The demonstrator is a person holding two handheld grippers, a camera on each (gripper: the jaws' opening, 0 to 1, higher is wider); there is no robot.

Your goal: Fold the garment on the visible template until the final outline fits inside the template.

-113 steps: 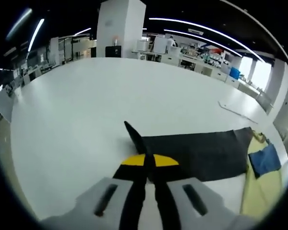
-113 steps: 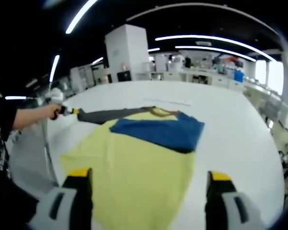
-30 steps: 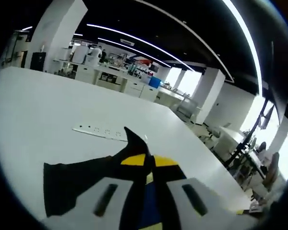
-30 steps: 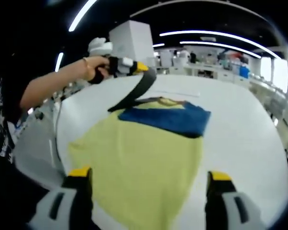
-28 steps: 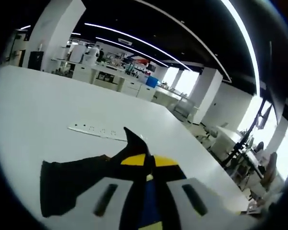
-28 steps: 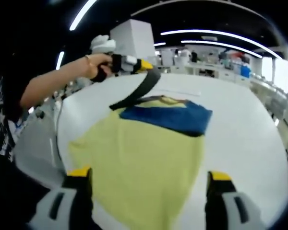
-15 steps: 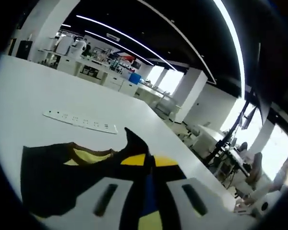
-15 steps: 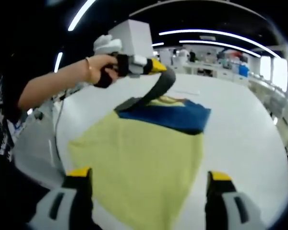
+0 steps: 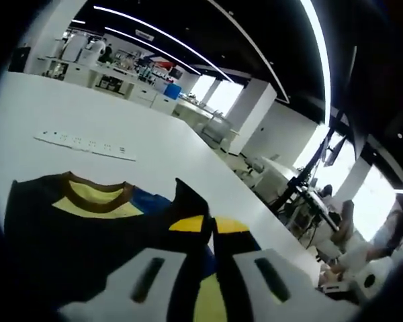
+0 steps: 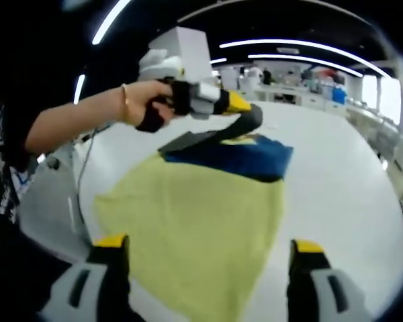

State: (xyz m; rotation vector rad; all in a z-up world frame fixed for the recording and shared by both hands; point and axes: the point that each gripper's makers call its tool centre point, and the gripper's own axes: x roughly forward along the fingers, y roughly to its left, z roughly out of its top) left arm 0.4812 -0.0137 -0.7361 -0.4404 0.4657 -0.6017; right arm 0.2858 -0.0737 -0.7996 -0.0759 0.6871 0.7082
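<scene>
Mid-fold, the left gripper point(image 10: 245, 106), jaws pinched on the dark sleeve point(image 10: 238, 127), carried it over the yellow-and-blue garment point(image 10: 188, 215) on the white table point(image 10: 336, 188); the right gripper point(image 10: 205, 258) hovered wide open, and lowering and releasing the sleeve seemed next.

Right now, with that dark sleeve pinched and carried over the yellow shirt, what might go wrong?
The left gripper is shut on the dark sleeve, which arches in the air; it could land crooked over the blue panel. The right gripper hangs open, pinning nothing, so the yellow shirt might drag across the table.
</scene>
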